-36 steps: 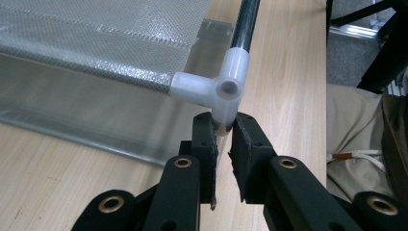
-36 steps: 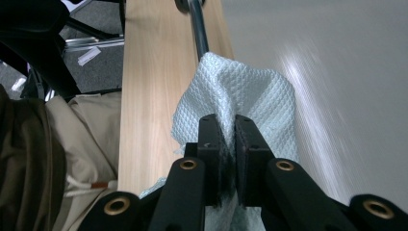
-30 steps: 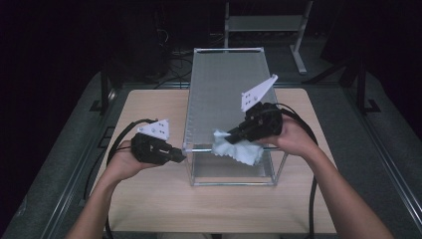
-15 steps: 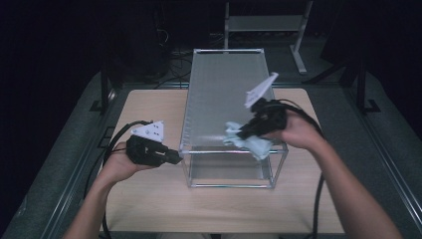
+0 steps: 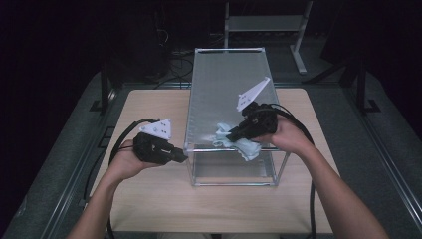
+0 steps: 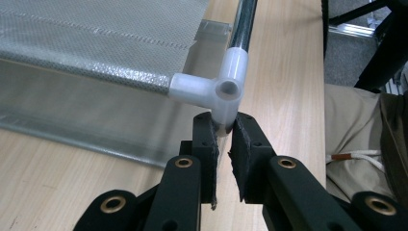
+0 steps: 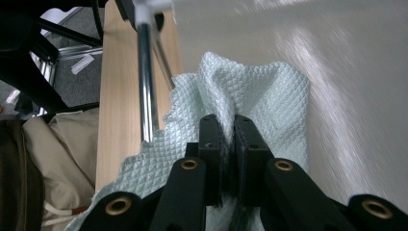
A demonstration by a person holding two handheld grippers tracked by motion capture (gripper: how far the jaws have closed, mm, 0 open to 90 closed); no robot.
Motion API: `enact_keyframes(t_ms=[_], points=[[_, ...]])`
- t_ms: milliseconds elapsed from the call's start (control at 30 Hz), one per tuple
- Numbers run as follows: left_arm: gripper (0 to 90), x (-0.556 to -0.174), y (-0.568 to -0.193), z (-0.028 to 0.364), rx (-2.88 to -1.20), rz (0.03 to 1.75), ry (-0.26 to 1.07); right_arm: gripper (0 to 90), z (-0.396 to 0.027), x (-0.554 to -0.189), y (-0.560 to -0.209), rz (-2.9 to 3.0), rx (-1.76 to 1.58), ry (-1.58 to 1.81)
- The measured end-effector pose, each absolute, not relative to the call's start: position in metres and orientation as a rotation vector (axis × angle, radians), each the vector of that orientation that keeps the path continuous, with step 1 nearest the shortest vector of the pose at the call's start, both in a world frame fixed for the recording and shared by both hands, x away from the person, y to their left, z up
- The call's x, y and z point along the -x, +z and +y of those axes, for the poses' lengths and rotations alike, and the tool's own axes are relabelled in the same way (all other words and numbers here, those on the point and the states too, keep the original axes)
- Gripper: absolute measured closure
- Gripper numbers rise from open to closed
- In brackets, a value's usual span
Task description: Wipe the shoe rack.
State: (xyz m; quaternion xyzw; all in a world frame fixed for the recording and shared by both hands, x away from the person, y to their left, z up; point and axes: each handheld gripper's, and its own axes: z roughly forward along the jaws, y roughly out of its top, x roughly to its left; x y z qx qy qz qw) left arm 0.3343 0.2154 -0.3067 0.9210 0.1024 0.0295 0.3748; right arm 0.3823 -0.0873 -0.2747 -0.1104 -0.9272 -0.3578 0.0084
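With the left gripper (image 6: 223, 132) pinched on the frame's corner post (image 6: 226, 103) and the right gripper (image 7: 227, 127) clamping the cloth (image 7: 269, 101), a hard wipe across the panel (image 5: 226, 84) could pull that post free.

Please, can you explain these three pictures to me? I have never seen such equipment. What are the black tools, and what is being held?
A person holds a black hand tool with a two-jaw claw in each hand. One picture looks down from above the wooden table; the other two come from cameras riding on each tool. On the table stands a box-like frame with a dotted grey top. The left claw is shut on the frame's near post, just under a white corner joint. The right claw is shut on a pale green cloth lying on the grey top.
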Motion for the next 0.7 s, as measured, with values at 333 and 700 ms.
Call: enact_keyframes(t_ms=[333, 700], points=[[80.4, -0.343, -0.307, 0.202, -2.358, 0.269, 0.088, 82.6, -0.113, -0.346, -0.255, -2.889, 0.258, -1.167], [80.3, -0.35, -0.307, 0.197, -2.358, 0.285, 0.096, 82.2, -0.133, -0.323, -0.3, -2.894, 0.294, -1.155]])
